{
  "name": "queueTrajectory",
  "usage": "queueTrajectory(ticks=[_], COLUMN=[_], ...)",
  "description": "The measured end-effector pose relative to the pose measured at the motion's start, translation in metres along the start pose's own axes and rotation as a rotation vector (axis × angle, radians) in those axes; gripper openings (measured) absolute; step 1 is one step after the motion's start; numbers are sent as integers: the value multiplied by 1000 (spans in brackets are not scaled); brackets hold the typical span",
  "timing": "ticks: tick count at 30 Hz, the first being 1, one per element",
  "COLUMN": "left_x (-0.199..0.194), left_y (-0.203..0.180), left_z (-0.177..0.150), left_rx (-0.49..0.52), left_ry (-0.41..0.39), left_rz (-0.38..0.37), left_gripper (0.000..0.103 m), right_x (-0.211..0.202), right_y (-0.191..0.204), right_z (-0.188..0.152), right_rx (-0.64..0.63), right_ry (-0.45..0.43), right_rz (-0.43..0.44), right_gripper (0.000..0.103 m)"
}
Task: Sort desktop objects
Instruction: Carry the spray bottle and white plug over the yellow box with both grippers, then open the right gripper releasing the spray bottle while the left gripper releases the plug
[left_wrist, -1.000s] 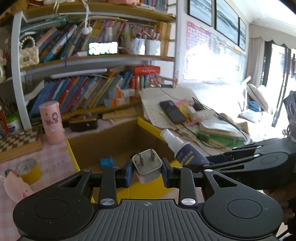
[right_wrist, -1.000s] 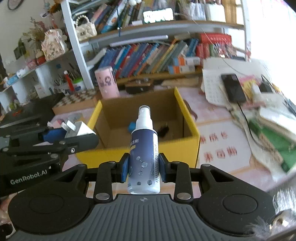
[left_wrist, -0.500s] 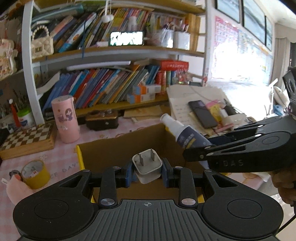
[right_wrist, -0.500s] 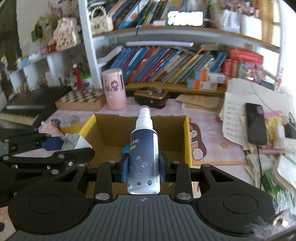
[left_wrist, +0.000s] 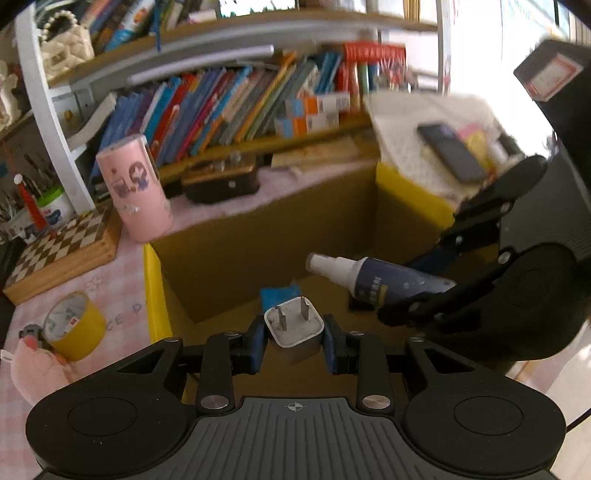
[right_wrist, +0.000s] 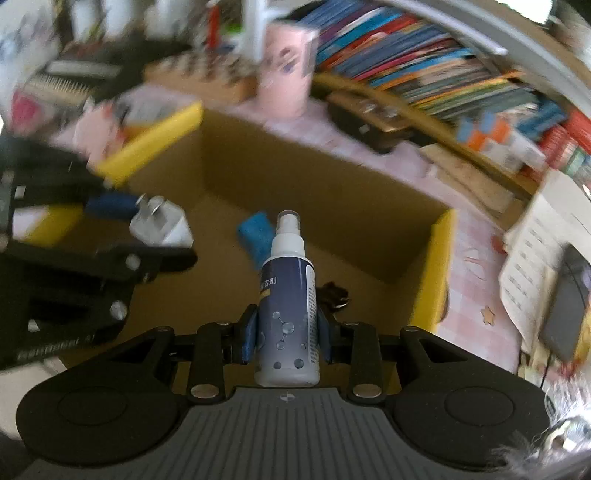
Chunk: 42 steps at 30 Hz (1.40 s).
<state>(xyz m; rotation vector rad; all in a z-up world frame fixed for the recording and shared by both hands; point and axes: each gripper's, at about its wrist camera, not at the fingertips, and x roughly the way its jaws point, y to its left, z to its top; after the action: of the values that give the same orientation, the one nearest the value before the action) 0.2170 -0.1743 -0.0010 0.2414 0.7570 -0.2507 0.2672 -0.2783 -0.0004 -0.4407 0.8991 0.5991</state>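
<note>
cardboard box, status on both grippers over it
Left gripper shut on charger plug. Right gripper shut on spray bottle. Both over cardboard box; blue item inside.

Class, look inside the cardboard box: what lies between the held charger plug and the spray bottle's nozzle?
A small blue object lies on the box floor between the charger plug and the spray bottle, clearest in the right wrist view.

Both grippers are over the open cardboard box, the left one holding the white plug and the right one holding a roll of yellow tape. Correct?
One thing is wrong: the right gripper holds a spray bottle, not tape, as the right wrist view shows. The yellow tape roll sits on the table outside the box. The left gripper does hold the white plug over the box.
</note>
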Motion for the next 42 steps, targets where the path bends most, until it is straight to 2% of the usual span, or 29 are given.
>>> queueTrajectory(ticks=[6,14,19,22,30,32,34,42], left_x=[10,15,12,8,-19,-29,-41,-93], left_y=[-3,-2,-2,-3,-2,-1,1,16], left_z=[-3,-4,-2,-1,1,0,-1,-14], left_rx=[34,30,30,31,15,0,-17,-118], left_ry=[68,92,65,39,-59,-90,-126,-252], left_rz=[5,7,15,18,63,80,97,161], left_gripper=[30,30,33,40,55,62,67,79], right_x=[20,27,26,23,-5,-16,-30,-97], right_y=[6,7,5,1,1,1,1,15], right_z=[0,-2,-1,0,3,2,-1,-24], right_rx=[-130,-152,-127,-105,-46,-20,21,216], right_ry=[83,128,129,109,12,-26,-79,-327], right_rz=[28,49,37,33,19,13,10,-86], right_gripper=[30,30,30,31,37,37,42,44])
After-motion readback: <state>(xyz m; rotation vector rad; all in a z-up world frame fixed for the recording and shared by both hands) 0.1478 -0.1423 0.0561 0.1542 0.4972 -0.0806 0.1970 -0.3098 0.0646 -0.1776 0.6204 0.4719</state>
